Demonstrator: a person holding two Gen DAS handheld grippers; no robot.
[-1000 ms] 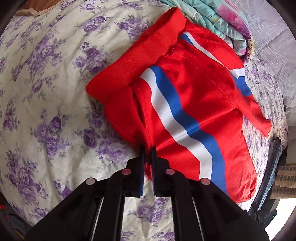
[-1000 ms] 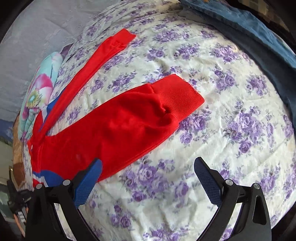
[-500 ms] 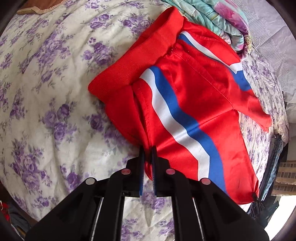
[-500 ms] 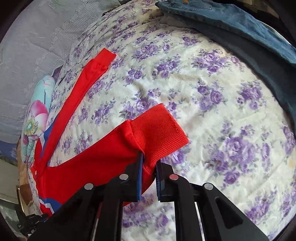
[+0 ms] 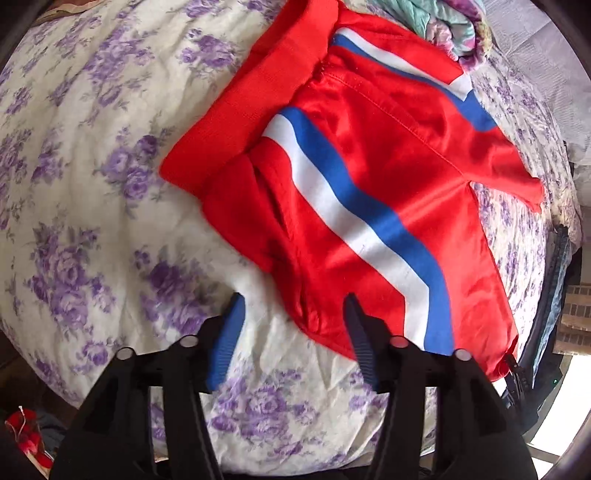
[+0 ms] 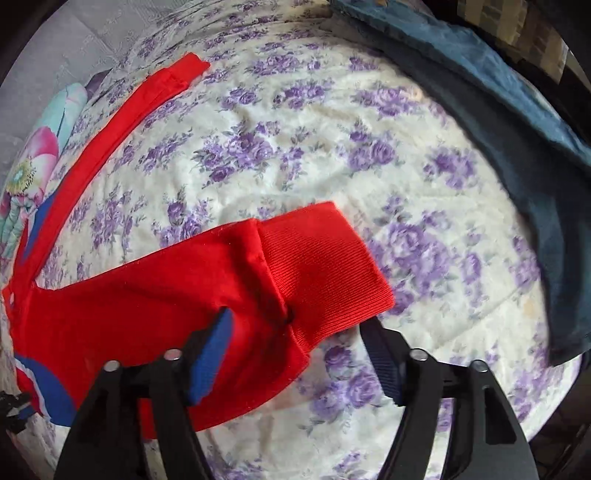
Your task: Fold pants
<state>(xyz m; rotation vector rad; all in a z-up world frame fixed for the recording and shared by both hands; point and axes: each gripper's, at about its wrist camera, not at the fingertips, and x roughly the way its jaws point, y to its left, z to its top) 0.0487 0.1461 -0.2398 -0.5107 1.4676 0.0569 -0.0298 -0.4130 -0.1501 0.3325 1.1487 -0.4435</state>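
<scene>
Red pants (image 5: 369,192) with a white and blue stripe are lying spread on a bed whose bedspread (image 5: 92,184) is cream with purple flowers. In the left wrist view they are filling the centre and right of the frame, the ribbed waistband (image 5: 240,122) running toward the upper middle. The left hand-held gripper (image 5: 291,306) is sitting at the bottom centre, its jaws standing wide apart and gripping nothing; a fold at the pants' lower edge is lying between the two blue-padded fingers (image 5: 227,336). A crumpled floral blanket (image 5: 450,29) is showing at the top right.

In the right wrist view one pant leg is stretching from the lower left to the middle, ending in a ribbed cuff (image 6: 325,269); the other leg (image 6: 122,122) is angling toward the upper left. The right hand-held gripper (image 6: 295,325) is at the bottom centre, jaws likewise spread wide and holding nothing, with the cuff's near edge lying between them. Dark blue denim clothing (image 6: 517,140) is lying along the right side of the frame.
</scene>
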